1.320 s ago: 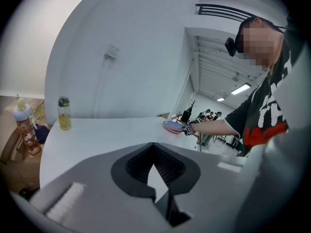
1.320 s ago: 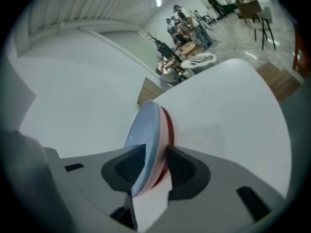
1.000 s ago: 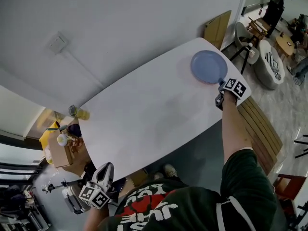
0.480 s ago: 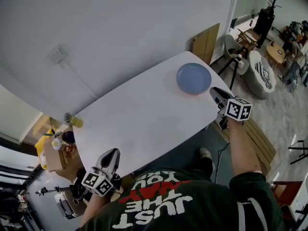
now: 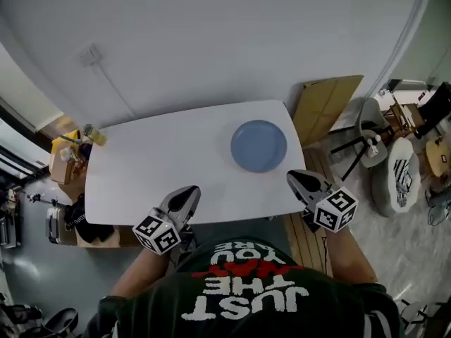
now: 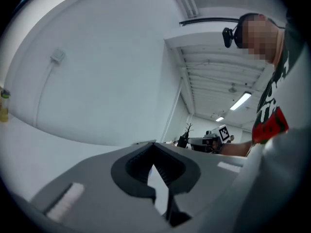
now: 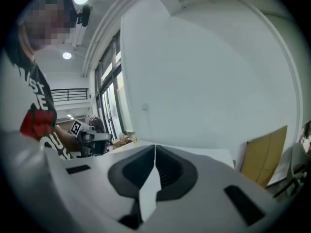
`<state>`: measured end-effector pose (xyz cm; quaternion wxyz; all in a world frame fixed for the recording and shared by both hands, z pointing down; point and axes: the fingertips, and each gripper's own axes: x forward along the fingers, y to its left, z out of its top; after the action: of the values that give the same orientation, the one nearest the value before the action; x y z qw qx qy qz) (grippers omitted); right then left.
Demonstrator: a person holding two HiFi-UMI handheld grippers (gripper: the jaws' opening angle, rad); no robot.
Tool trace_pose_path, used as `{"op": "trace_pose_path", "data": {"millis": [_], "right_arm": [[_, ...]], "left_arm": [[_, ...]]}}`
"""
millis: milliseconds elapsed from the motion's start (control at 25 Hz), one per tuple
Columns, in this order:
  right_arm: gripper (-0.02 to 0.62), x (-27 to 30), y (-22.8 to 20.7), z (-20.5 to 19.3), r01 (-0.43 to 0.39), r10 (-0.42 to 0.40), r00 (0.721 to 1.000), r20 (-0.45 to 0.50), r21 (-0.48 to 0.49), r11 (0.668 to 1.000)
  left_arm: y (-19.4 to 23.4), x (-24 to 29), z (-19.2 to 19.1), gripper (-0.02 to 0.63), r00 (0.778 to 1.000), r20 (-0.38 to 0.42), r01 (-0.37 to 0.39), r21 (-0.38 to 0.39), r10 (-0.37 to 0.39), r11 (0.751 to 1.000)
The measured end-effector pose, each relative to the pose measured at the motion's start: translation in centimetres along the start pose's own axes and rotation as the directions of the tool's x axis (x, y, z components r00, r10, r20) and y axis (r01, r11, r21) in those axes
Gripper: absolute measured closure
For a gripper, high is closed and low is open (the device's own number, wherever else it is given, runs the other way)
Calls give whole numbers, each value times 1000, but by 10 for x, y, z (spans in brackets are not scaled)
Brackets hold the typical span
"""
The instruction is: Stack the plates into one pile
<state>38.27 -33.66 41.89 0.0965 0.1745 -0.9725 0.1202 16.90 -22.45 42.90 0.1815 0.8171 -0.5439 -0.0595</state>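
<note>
Since only one blue disc shows on the table, the entries run from the body outward, with handling notes as judgements.

1. Left gripper (image 5: pixel 190 192): held low at the table's near edge, over no plate. Its tongs are drawn together at the tips, and nothing sits between them.
2. Right gripper (image 5: pixel 293 179): held off the near right corner, apart from the plate. Its tongs are closing, narrowed to a touch at the tips, with nothing between them.
3. Table (image 5: pixel 155 162): white top, bare across the left and middle.
4. Plate (image 5: pixel 259 146): blue and round, lying flat on the right half of the table, nearer the right gripper. From above it cannot be told whether one plate or several lie there. No other plate is in sight.
5. Yellow bottle (image 5: pixel 96 136): at the far left corner, well apart from the plate.
6. Cardboard sheet (image 5: pixel 328 104): leaning beyond the far right corner.
7. Wall socket (image 5: pixel 89 54): on the wall, with a cable running down.

Handling note: stacking looks finished or nearly so. The sound move is to keep both tongs back from the rim, avoid nudging the plate, and check that it sits level.
</note>
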Motion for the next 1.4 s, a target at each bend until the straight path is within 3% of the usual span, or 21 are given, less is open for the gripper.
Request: {"op": "trace_pose_path", "data": {"millis": [240, 440, 800, 1400], "right_arm": [[589, -18, -4, 0, -49, 48, 999, 19, 43, 998], [589, -25, 8, 12, -48, 48, 998, 34, 5, 999], [589, -27, 21, 16, -52, 52, 998, 36, 7, 999], [591, -33, 7, 14, -37, 37, 999, 38, 10, 999]], "left_arm": [[-65, 33, 4, 606, 1000, 26, 9, 45, -10, 999], [-93, 30, 7, 606, 997, 53, 51, 84, -56, 995], [-86, 5, 15, 606, 996, 89, 16, 86, -23, 996], [-87, 16, 17, 606, 994, 106, 20, 58, -26, 998]]}}
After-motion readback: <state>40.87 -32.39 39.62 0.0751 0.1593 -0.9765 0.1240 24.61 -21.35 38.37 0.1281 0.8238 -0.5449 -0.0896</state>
